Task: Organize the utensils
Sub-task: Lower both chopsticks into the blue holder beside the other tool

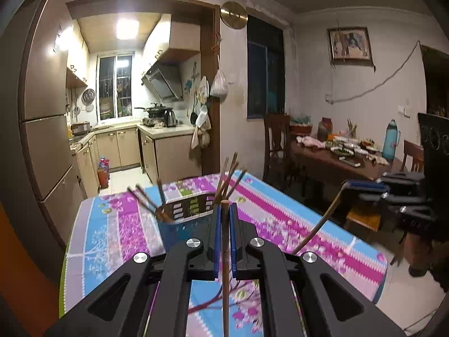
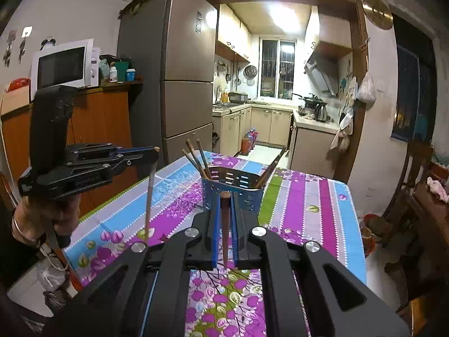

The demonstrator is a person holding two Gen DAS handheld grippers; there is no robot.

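- Left wrist view: the left gripper is clamped on a chopstick, whose top end shows just above the blue pads while its shaft hangs down between the fingers.
- Just beyond the fingertips stands a blue perforated holder on the flowered tablecloth. Several chopsticks lean out of it, some to the left and some at its right end.
- At the right edge the right gripper is seen from the side, closed on a second chopstick that slants down toward the cloth.
- Right wrist view: the right gripper is clamped on a dark chopstick, which hangs nearly upright between its pads.
- The holder sits ahead of the fingertips, with chopsticks fanned out at its left and right ends.
- At left, a hand holds the left gripper, pinched on a pale chopstick that hangs down over the tablecloth.
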